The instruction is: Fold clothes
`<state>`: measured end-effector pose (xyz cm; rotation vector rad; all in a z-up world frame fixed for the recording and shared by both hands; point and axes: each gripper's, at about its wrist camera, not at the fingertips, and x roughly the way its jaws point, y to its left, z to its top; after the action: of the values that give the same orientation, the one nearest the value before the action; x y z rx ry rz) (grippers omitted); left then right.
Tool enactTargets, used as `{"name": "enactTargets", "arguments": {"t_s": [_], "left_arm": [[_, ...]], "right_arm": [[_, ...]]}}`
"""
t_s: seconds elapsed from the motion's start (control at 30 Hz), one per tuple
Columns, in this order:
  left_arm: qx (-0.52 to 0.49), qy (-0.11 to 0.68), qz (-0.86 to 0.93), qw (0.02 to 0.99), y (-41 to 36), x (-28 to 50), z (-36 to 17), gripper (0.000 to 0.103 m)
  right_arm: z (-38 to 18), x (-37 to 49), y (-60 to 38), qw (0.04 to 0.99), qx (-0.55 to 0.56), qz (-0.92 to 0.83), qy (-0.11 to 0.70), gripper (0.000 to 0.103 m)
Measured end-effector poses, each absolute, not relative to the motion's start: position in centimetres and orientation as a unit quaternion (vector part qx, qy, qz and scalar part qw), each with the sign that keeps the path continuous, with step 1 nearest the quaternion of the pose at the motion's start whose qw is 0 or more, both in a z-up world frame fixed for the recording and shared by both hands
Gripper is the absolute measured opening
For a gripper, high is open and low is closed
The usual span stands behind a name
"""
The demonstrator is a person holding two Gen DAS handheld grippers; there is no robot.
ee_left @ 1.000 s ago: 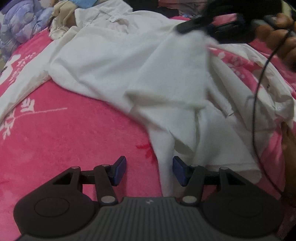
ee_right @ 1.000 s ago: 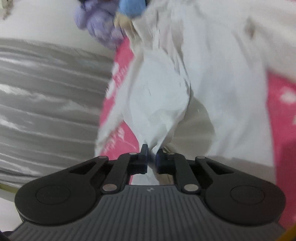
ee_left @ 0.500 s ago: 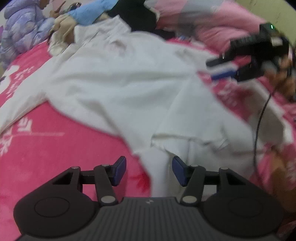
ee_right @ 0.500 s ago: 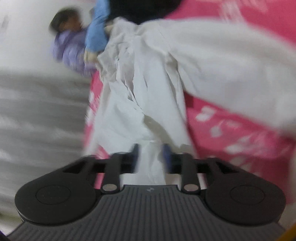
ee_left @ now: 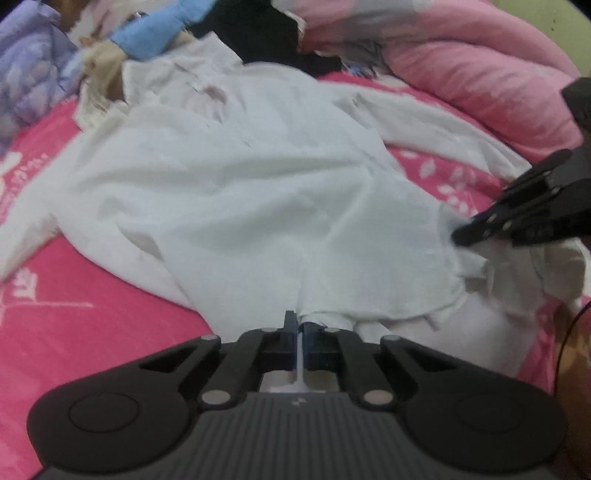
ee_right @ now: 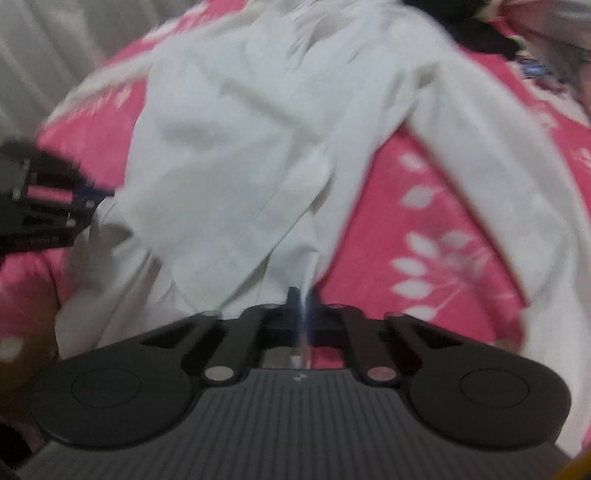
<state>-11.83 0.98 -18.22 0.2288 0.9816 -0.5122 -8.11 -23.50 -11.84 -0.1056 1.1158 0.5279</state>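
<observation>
Pink bedding [ee_left: 96,295] with a white leaf print lies under everything I am working on, filling the lower left of the left wrist view and the right half of the right wrist view. My left gripper [ee_left: 300,328] has its two blue-padded fingers pinched together on the near hem of the one white garment [ee_left: 229,192], a thin fold of cloth showing between the pads at the bottom centre of the frame; those jaws have just been closing. My right gripper [ee_right: 301,299] is likewise clamped on a fold of the same white garment [ee_right: 229,155] at the bottom centre of its own frame, its jaws also having just come together on the cloth. In the left wrist view I see the right gripper [ee_left: 465,236] at the right edge, its black tip biting the bunched corner of the garment. In the right wrist view the left gripper [ee_right: 92,203] shows at the left edge, blurred, against the garment's edge. Outward from my fingers the garment spreads up the middle of both frames, rumpled, with one long sleeve trailing to the left of the left wrist view. Beyond it, along the top of that view, sit one pink quilt [ee_left: 480,74] at upper right, one black piece of clothing [ee_left: 258,33], one light blue piece [ee_left: 155,29] and one lilac padded jacket [ee_left: 29,74] at upper left.
</observation>
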Motion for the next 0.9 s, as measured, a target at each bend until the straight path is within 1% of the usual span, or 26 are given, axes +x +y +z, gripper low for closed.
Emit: {"name": "enactTargets", "arguments": {"t_s": [0.17, 0.23, 0.4, 0.5, 0.53, 0.57, 0.63, 0.73, 0.8, 0.83, 0.87, 0.9], "left_arm": [[0.066, 0.458, -0.222, 0.858, 3.8, -11.6, -15.6, 0.002], [0.062, 0.457, -0.204, 0.864, 5.7, -11.7, -14.1, 0.002], [0.071, 0.46, -0.143, 0.873, 10.9, -12.6, -10.6, 0.002], [0.092, 0.485, -0.101, 0.864, 13.4, -13.6, -10.2, 0.002], [0.096, 0.498, -0.089, 0.857, 14.0, -13.9, -10.4, 0.002], [0.102, 0.511, -0.078, 0.85, 14.6, -14.3, -10.6, 0.002], [0.114, 0.537, -0.061, 0.834, 15.3, -15.1, -11.8, 0.002], [0.128, 0.547, -0.049, 0.826, 15.5, -16.1, -13.0, 0.002], [0.139, 0.541, -0.045, 0.828, 15.5, -16.7, -13.7, 0.002], [0.147, 0.539, -0.042, 0.828, 15.5, -16.8, -14.0, 0.002], [0.15, 0.543, -0.043, 0.825, 15.5, -16.8, -14.5, 0.004], [0.148, 0.55, -0.044, 0.821, 15.7, -16.8, -15.0, 0.007]], "right_arm": [[-8.6, -7.4, -28.2, 0.868, -0.023, 0.158, 0.471, 0.001], [-8.4, -7.4, -30.4, 0.877, -0.011, 0.118, 0.466, 0.001], [-10.5, -8.0, -34.2, 0.871, 0.023, 0.042, 0.49, 0.004], [-10.6, -8.2, -34.1, 0.87, 0.026, 0.029, 0.491, 0.005], [-10.4, -8.1, -33.8, 0.872, 0.022, 0.026, 0.487, 0.009], [-9.8, -8.2, -33.6, 0.88, 0.013, 0.017, 0.475, 0.016], [-8.6, -8.4, -33.2, 0.894, -0.007, 0.0, 0.448, 0.025], [-6.9, -8.3, -30.9, 0.913, -0.076, 0.009, 0.401, 0.029], [-5.2, -8.1, -29.5, 0.916, -0.086, 0.065, 0.386, 0.034], [-4.5, -7.7, -28.9, 0.91, -0.072, 0.107, 0.393, 0.04], [-3.7, -6.7, -28.1, 0.896, -0.042, 0.158, 0.412, 0.043], [-3.5, -5.6, -27.2, 0.875, -0.014, 0.202, 0.439, 0.043]]}}
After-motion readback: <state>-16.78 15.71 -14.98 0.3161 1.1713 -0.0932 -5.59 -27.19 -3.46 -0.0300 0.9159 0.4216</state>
